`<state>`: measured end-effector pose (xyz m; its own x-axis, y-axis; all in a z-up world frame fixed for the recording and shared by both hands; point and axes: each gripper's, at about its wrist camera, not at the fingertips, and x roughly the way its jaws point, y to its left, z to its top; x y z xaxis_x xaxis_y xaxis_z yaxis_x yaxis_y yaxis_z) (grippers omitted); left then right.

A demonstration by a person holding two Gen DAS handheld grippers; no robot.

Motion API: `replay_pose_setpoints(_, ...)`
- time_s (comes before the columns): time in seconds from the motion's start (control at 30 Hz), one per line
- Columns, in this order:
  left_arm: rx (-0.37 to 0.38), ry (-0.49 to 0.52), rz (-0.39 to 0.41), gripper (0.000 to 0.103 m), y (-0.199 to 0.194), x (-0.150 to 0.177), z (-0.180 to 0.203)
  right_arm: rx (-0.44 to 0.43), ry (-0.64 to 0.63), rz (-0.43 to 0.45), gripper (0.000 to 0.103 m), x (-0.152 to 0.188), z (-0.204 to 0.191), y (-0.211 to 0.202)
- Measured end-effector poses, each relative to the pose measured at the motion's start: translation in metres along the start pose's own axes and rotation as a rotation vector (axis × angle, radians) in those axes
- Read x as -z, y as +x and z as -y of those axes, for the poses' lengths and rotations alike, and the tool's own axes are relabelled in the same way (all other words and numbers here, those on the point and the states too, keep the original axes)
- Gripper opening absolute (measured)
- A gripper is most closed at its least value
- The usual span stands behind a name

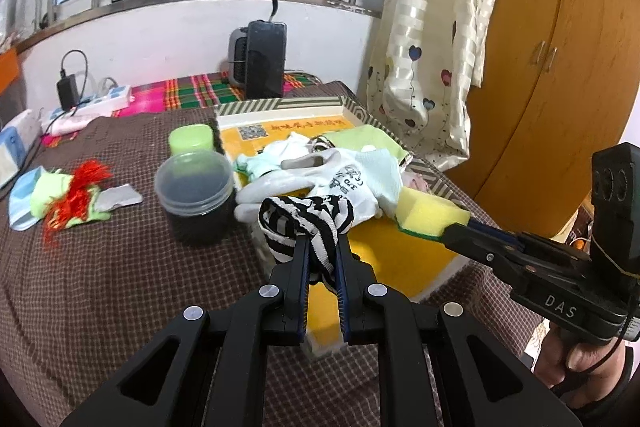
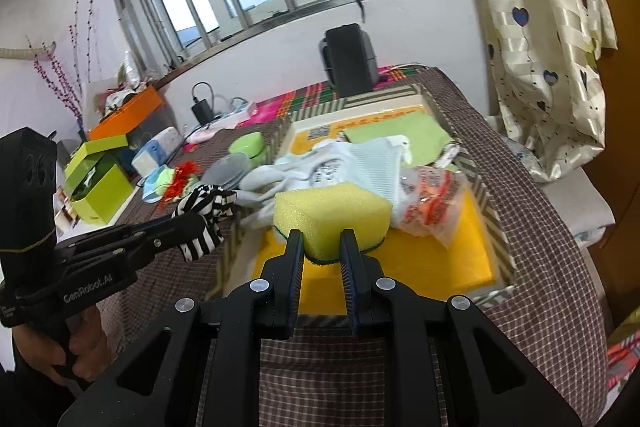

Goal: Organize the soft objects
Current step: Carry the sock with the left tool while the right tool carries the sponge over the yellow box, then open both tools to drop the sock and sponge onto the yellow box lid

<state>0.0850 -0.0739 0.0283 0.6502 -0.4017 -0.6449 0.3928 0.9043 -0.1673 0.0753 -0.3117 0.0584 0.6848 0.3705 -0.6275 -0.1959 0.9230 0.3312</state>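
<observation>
Over the near edge of the yellow-floored tray (image 2: 494,247), your left gripper (image 1: 322,247) pinches a striped black-and-white sock (image 1: 308,223), your right gripper (image 2: 322,247) a yellow foam sponge (image 2: 332,213); released early, the sock could drop outside the tray wall.

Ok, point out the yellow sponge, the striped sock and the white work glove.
yellow sponge (image 2: 332,213), right wrist view, front face.
striped sock (image 1: 316,223), left wrist view, bunched middle.
white work glove (image 1: 344,179), left wrist view, printed back.

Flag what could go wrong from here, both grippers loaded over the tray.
1. The left hand-held gripper pinches only a fold of the striped cloth; its hanging part could snag the tray wall.
2. The right hand-held gripper grips just the yellow sponge's near edge; it may twist out.
</observation>
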Motion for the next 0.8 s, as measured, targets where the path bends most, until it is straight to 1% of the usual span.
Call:
replay_pose_setpoints(0.3,0.010,0.007,-0.060,0.011,0.039,-0.005,0.005,0.039,0.030,-0.035,0.019,-0.003,0.023,0.012)
replay_pose_setpoints(0.57,0.028,0.007,-0.114,0.011,0.072,-0.011,0.009,0.051,0.038,-0.088,0.019,-0.007,0.032,0.034)
replay_pose_setpoints(0.8,0.045,-0.008,-0.141,0.011,0.094,-0.016,0.006,0.056,0.026,-0.107,0.020,-0.016,0.035,0.049)
